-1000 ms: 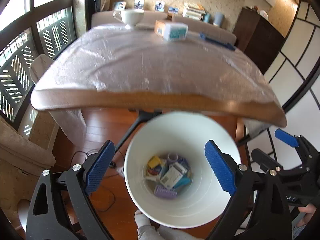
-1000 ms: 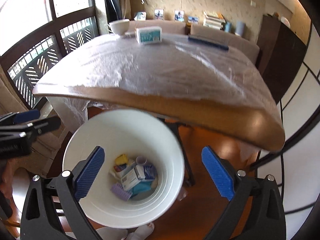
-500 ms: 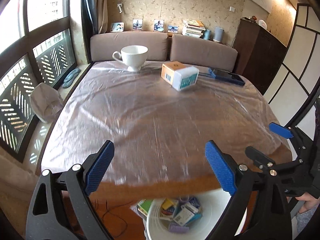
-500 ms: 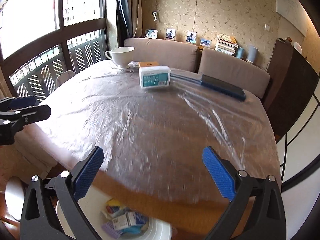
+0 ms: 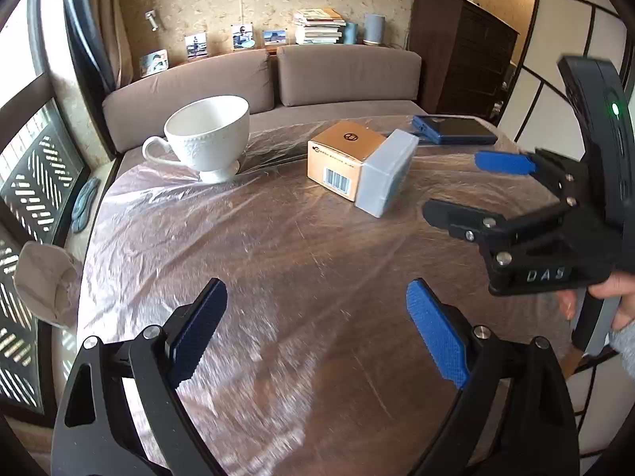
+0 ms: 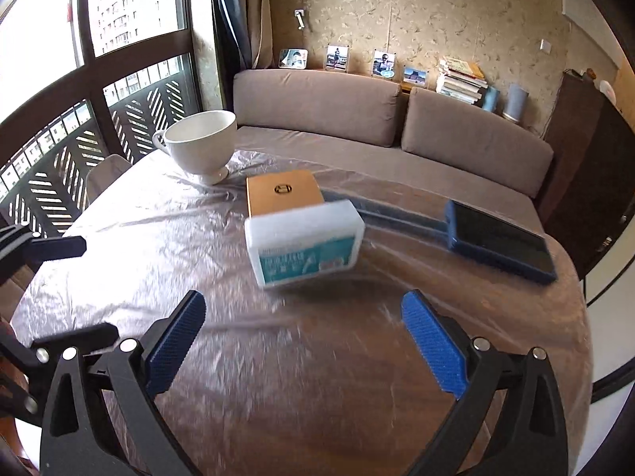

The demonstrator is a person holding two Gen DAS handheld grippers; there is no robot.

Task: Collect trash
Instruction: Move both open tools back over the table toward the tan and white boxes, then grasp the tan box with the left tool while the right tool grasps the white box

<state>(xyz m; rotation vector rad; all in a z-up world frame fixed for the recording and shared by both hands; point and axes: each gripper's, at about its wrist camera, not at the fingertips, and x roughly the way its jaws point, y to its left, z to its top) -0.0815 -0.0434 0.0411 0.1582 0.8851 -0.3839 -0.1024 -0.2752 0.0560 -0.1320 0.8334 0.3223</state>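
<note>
Two small boxes lie side by side on the film-covered table (image 5: pixel 278 261): an orange box (image 5: pixel 345 154) and a white box with a teal label (image 6: pixel 305 246). In the right wrist view the orange box (image 6: pixel 283 194) lies just behind the white one. My left gripper (image 5: pixel 317 337) is open over the near part of the table, with nothing between its fingers. My right gripper (image 6: pixel 305 341) is open too, a short way in front of the white box and apart from it. Each gripper shows in the other's view: the right gripper (image 5: pixel 468 186) and the left gripper (image 6: pixel 73 291).
A white footed cup (image 5: pixel 206 139) stands at the far left of the table. A phone in a blue case (image 6: pixel 500 242) lies at the far right. Behind the table runs a brown sofa (image 5: pixel 341 75), with a window at the left and a dark cabinet at the right.
Both grippers have moved from above the white bucket of trash on the floor to over the tabletop. The bucket has dropped out of view and the boxes look closer. Both stay open.
</note>
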